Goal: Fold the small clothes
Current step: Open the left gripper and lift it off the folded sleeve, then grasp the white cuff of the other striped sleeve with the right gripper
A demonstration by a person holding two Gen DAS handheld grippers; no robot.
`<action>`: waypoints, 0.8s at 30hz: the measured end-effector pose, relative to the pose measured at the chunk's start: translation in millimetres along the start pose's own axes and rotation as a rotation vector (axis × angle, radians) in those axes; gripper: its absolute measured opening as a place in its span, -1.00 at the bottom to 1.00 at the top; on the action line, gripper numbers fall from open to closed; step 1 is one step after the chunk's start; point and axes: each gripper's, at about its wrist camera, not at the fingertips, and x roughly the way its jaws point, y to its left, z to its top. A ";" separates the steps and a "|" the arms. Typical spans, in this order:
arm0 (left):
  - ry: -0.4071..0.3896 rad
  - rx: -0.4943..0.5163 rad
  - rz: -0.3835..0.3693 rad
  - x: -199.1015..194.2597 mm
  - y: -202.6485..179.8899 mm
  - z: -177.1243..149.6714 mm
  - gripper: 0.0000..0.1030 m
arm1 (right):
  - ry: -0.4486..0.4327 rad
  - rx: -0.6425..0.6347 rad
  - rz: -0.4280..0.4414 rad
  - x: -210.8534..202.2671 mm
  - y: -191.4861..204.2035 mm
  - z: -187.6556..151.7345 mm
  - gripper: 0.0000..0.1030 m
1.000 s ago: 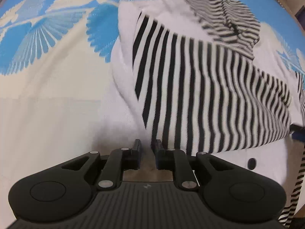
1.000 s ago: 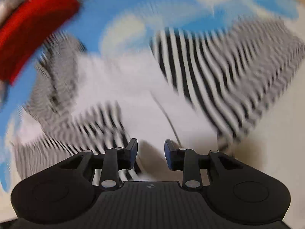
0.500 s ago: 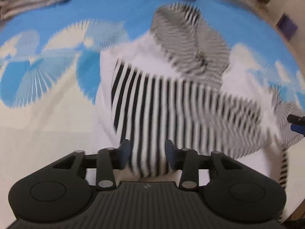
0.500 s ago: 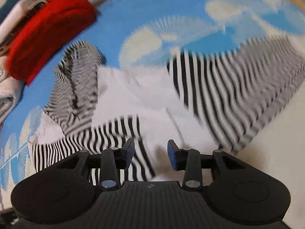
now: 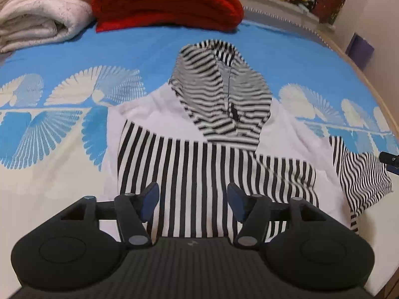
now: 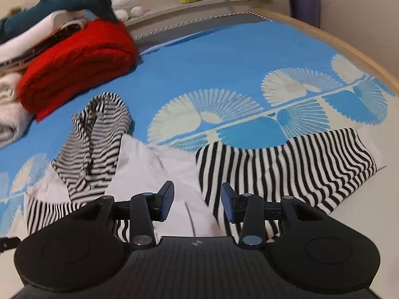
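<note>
Both hand-held grippers [image 5: 190,200] [image 6: 197,201] gape wide above the hoodie [image 5: 212,149]; only the right view shows its spread sleeve [image 6: 286,164].

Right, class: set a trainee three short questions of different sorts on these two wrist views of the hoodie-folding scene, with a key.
1. True or false: the left tool is shut on the striped hoodie.
2. Multiple choice: the folded item beyond the hood is A) a green towel, B) a red blanket, C) a black coat.
3. Fill in: the right sleeve lies stretched out on the ____ bedspread.

Key: 1 false, both tools (right) are open and hold nothing; 2 B; 3 blue.
</note>
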 end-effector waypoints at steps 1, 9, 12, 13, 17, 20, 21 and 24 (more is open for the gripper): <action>-0.025 0.001 0.002 -2.3 -0.9 -0.5 0.36 | -0.020 0.007 -0.005 -3.6 -3.8 3.1 -0.04; -0.166 0.040 0.053 -19.3 -7.1 2.0 0.58 | -0.141 0.152 0.055 -30.2 -79.1 52.3 -0.03; -0.152 0.010 0.037 -17.5 -3.8 4.8 0.58 | -0.175 0.177 0.007 -37.1 -118.1 69.1 -0.01; -0.133 0.006 0.017 -15.5 -3.2 5.9 0.58 | -0.175 0.187 -0.023 -36.7 -132.4 72.1 0.00; -0.094 0.036 -0.019 -9.5 -6.4 4.1 0.57 | -0.081 0.285 -0.168 -16.5 -189.2 67.5 0.00; -0.086 0.063 0.001 -5.1 -11.6 2.7 0.57 | 0.029 0.469 -0.218 7.8 -230.8 50.7 0.00; -0.082 0.058 -0.002 -4.1 -11.9 3.1 0.57 | 0.060 0.533 -0.206 15.6 -240.9 42.1 0.00; -0.074 0.045 -0.017 -1.7 -11.9 5.0 0.57 | 0.120 0.667 -0.192 39.6 -266.0 22.9 0.00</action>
